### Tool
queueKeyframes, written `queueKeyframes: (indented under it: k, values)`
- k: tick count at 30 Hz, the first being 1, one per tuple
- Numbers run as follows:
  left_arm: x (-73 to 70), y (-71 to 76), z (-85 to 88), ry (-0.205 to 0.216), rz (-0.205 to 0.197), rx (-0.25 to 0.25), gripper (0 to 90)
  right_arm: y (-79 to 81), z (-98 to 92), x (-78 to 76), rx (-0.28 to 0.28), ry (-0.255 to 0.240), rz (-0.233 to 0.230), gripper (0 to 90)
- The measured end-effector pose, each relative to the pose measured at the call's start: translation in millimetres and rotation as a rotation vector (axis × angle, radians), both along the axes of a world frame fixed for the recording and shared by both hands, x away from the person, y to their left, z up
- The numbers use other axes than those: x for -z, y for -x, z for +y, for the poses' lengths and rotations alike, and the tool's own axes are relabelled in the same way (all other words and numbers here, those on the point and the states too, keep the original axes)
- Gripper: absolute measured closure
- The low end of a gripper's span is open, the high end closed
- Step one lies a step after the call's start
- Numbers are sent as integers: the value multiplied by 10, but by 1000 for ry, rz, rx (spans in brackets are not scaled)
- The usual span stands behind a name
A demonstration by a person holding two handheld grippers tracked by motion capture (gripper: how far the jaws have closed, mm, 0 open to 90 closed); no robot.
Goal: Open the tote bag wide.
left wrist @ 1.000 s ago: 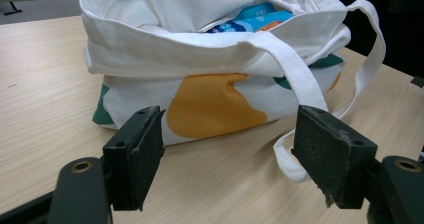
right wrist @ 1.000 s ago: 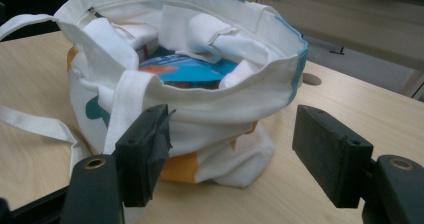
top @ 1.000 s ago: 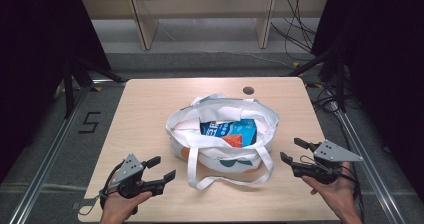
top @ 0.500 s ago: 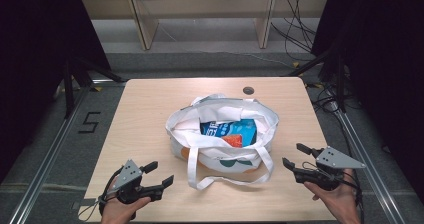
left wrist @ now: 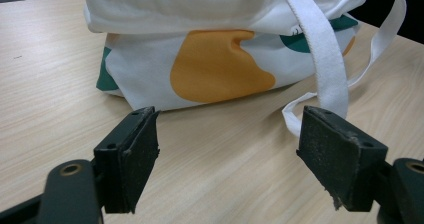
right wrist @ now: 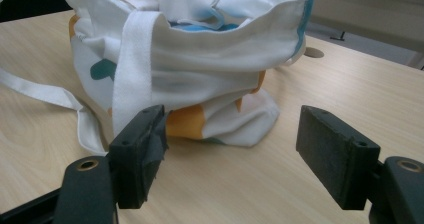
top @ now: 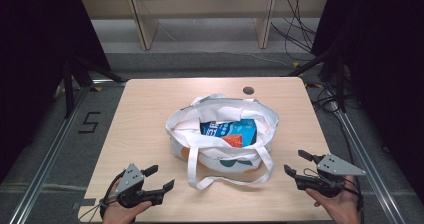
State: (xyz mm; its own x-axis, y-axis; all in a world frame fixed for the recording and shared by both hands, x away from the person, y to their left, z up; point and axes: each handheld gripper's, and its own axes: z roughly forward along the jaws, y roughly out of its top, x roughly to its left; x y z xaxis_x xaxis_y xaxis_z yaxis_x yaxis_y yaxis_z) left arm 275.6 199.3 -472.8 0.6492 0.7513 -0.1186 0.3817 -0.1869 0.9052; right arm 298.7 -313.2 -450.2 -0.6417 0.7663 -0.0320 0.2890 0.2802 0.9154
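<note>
Both my tongs, left tongs (top: 161, 178) lower left and right tongs (top: 296, 164) lower right, gape empty, having just widened, flanking the tote bag (top: 220, 154) on the bench (top: 145, 114).

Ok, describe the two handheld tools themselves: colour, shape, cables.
Both are black two-jaw tools. The left tool and right tool each carry a grey three-cornered plate on top and trail thin black cables. Their pads are flat, rough black blocks with screw holes.

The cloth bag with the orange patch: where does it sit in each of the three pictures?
High view: bag at table centre, between both grippers.
Left gripper view: upper middle, beyond the jaws.
Right gripper view: upper left.
Shared landmark: the white strap hanging down the front.
</note>
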Motion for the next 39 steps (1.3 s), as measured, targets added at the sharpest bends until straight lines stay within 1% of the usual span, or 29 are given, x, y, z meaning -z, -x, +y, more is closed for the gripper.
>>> queueKeyframes:
  k: [2,3,4,5,6,7,9,11,13,15,16,17,19,20,21,22,25,26,27,29,30,31,32,33,34,36,37,38,39]
  values:
    - [0,9,4,-5,1,1,232,13,-1,14,1,3,-4,291]
    - [4,22,-7,8,11,-18,232,32,4,21,6,-5,14,290]
    - [5,23,-6,7,10,-17,232,22,0,29,-5,-2,0,290]
    - [7,26,-6,7,11,-16,231,42,4,28,1,-3,16,290]
    - [12,22,-3,7,8,-8,231,28,-2,38,-7,4,-14,290]
    - [12,23,-1,2,6,-7,230,52,6,44,-6,-5,11,290]
    - [12,15,7,-11,-6,6,230,66,2,53,-5,-5,21,288]
    - [19,20,4,-17,-1,-1,230,71,-1,69,-14,5,12,287]
    - [51,34,-26,7,13,-18,230,100,-2,87,-2,11,22,285]
    - [71,42,-30,-11,15,-6,230,108,-8,106,-4,19,11,282]
    - [71,49,-22,-33,11,4,230,129,-9,109,-5,18,36,281]
    - [83,64,-34,-13,27,-4,229,141,-5,117,-1,11,40,278]
    - [98,93,-42,-17,30,-5,224,138,-19,129,-10,25,21,271]
    - [109,109,-51,-12,32,-3,220,165,-8,134,-4,9,52,265]
    - [119,126,-52,-22,35,3,219,142,-22,149,-23,27,30,254]
    - [142,150,-73,-7,39,7,217,172,-1,156,-14,4,60,250]
    - [153,204,-68,-39,31,15,212,182,-6,189,-32,13,60,229]
    - [148,208,-57,-43,13,32,208,213,8,198,-18,10,83,218]
    - [144,229,-63,-20,17,19,204,212,4,214,-23,24,70,216]
    - [129,255,-30,-22,14,11,203,250,10,227,-20,36,97,214]
    - [128,266,-12,-17,14,5,202,254,4,236,-22,40,76,214]
    - [124,269,6,-29,6,7,202,289,7,240,-13,30,111,213]
    - [126,263,21,-31,2,14,202,278,0,255,-26,25,83,212]
    - [133,270,14,-14,13,-3,202,283,-11,265,-30,34,85,210]
    - [141,264,9,-4,8,-10,202,309,-1,270,-24,26,113,209]
    - [139,264,9,-16,18,-6,202,332,0,294,-26,25,119,210]
    - [141,258,11,-29,15,4,202,339,-2,307,-29,29,117,210]
    - [151,256,-5,-15,18,-4,202,350,6,318,-28,30,114,210]
    - [152,252,3,-25,18,-2,202,342,-3,324,-39,61,95,210]
